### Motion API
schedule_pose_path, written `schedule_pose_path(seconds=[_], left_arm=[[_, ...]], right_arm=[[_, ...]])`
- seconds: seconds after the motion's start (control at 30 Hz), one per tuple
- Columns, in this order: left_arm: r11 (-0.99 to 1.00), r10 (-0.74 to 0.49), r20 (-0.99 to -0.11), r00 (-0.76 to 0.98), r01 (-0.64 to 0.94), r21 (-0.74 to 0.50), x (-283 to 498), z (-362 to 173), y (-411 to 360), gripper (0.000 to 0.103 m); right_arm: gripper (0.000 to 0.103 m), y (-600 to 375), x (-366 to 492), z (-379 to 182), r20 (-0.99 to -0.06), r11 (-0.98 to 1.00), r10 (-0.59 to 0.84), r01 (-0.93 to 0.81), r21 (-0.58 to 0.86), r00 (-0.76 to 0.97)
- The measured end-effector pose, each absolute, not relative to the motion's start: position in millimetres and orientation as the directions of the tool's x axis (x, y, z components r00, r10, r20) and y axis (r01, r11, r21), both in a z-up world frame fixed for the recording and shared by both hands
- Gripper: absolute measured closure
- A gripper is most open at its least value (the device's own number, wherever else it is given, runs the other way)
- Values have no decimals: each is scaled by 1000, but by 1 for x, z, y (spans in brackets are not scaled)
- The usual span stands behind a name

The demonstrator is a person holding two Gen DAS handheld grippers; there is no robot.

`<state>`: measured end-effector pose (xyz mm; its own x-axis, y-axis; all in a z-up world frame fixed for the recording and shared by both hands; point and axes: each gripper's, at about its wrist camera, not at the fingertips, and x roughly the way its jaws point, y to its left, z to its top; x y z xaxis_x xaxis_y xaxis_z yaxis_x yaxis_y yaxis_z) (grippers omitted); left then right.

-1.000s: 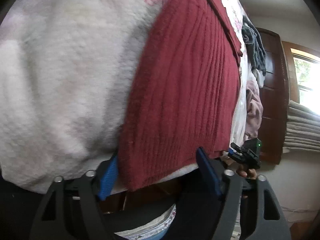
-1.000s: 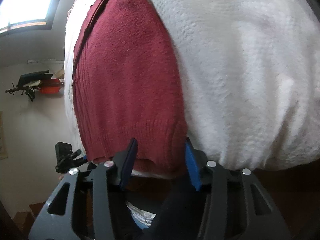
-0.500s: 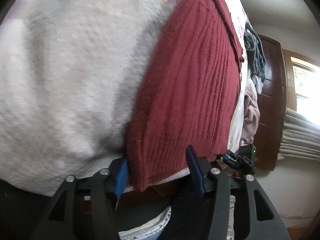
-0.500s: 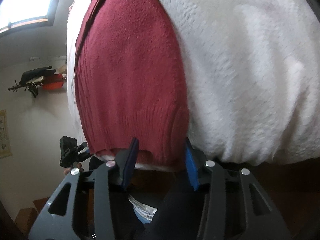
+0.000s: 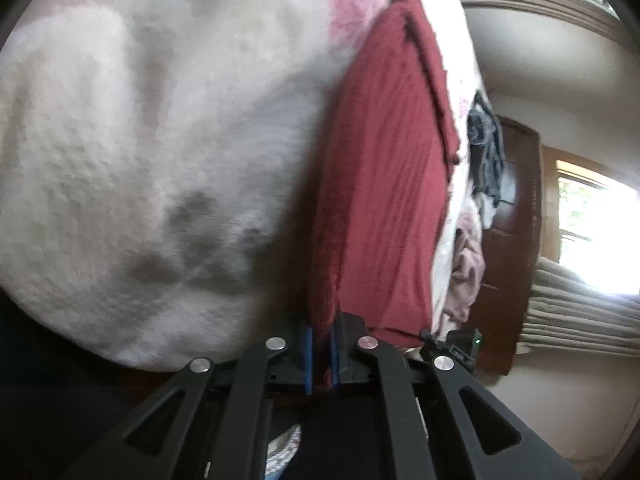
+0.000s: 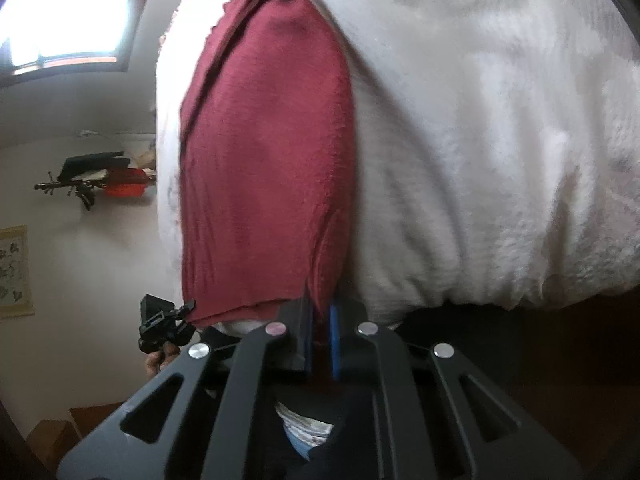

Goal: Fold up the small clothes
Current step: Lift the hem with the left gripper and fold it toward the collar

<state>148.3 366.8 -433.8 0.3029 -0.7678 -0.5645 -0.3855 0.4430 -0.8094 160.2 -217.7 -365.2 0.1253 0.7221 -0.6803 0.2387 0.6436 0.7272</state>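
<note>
Lying flat on a fluffy white blanket (image 5: pixel 152 128): a dark red knit sweater (image 5: pixel 384 184), ribbed, hem end nearest both cameras.

Left hand-held gripper (image 5: pixel 321 354) clamping down on the sweater's near corner, blue pads (image 5: pixel 307 356) pressed tight with a fold of red knit bunching up between them. Right hand-held gripper (image 6: pixel 321 350) doing the same on the other near corner, pads (image 6: pixel 334 344) pinching a wad of the hem (fabric puckering just above the grip in both views). So, both clenched on the sweater, one at each bottom corner.

Sweater stretching away from the grippers across the blanket, far end showing a doubled edge, possibly a collar or folded layer (too blurry to call). Bit of pink print (image 5: pixel 344 0) showing on the blanket past the sweater in the left view.

Piling up beyond the blanket's edge in the left view: grey and pink clothes (image 5: pixel 484 152), with a dark wooden door (image 5: pixel 516 216) behind them. Also peeking in at the edge of each view: the other gripper, with a bit of the person's hand (image 6: pixel 160 360) holding it in the right view.
</note>
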Motion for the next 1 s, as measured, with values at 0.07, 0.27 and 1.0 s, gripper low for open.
schedule_pose_path(seconds=[0.07, 0.27, 1.0], left_arm=[[419, -773, -540, 332, -372, -828, 147, -424, 368, 98], [376, -781, -474, 406, -300, -877, 153, -380, 373, 98], [353, -792, -396, 465, -181, -918, 230, -293, 379, 98]], right_arm=[[99, -218, 160, -355, -657, 619, 739, 233, 750, 152], [99, -224, 168, -331, -609, 574, 765, 207, 792, 209], [99, -224, 256, -256, -522, 517, 788, 110, 849, 326]])
